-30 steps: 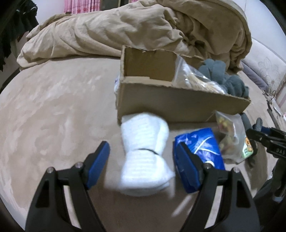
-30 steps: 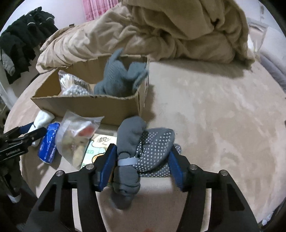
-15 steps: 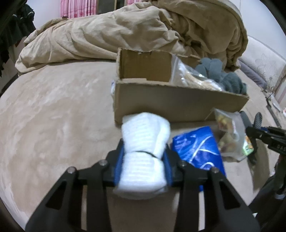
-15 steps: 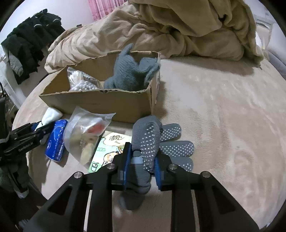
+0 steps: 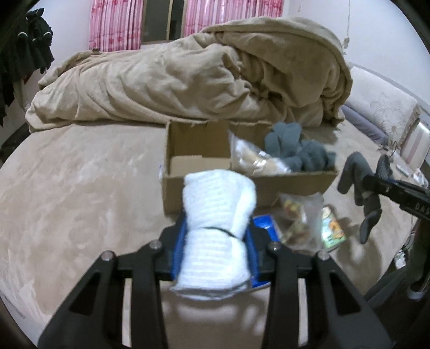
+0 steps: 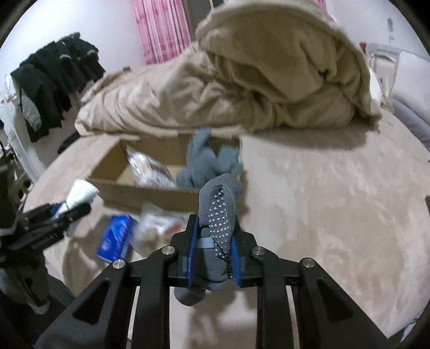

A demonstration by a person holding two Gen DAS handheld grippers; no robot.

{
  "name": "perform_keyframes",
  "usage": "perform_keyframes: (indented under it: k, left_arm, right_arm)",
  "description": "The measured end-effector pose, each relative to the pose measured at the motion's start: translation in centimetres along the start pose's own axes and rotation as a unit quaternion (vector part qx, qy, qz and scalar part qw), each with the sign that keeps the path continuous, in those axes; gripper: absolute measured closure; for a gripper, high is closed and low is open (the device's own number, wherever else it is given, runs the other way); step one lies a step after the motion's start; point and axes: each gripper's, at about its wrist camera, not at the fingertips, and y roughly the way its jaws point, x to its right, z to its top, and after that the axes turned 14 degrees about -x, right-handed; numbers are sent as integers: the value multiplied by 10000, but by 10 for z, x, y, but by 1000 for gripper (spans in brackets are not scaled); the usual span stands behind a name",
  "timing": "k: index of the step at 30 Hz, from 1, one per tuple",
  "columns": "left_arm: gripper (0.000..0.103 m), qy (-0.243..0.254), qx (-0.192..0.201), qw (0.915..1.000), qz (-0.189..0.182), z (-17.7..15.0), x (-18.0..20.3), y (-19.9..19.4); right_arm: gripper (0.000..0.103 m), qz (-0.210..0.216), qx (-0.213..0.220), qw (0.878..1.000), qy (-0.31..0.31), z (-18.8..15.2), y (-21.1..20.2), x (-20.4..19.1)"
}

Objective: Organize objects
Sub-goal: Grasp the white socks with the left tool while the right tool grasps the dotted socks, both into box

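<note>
gripping fluffy white sock roll [image 5: 219, 231] in left tongs [image 5: 215, 251], right tongs [image 6: 212, 252] clamping dotted grey knit socks [image 6: 219, 214]

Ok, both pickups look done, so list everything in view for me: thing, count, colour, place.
white sock bundle: 1, white, clamped in the left gripper, off the bed
grey dotted socks: 1 bundle, grey with white dots, clamped in the right gripper
cardboard box: 1, brown, open, on the bed ahead
grey knit item: 1, grey, in the box's right end
clear bag: 1, in the box
blue packet: 1, blue, on the bed before the box
clear snack bag: 1, right of the blue packet
duvet: 1, beige, heaped behind the box
dark clothes: black, hanging far left
curtains: pink, back wall
left gripper: shut
right gripper: shut
</note>
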Motion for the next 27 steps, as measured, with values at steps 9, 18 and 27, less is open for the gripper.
perform_keyframes:
  k: [9, 18, 27]
  left_arm:
    - [64, 84, 576, 9982, 120, 43, 3, -27]
    - [64, -142, 356, 9992, 65, 85, -17, 3]
    - [63, -204, -133, 9997, 44, 107, -21, 58]
  right_arm:
    - [80, 387, 486, 9978, -247, 35, -22, -30]
    - [80, 584, 724, 9942, -535, 89, -13, -60]
    - [80, 535, 287, 9953, -755, 119, 43, -68]
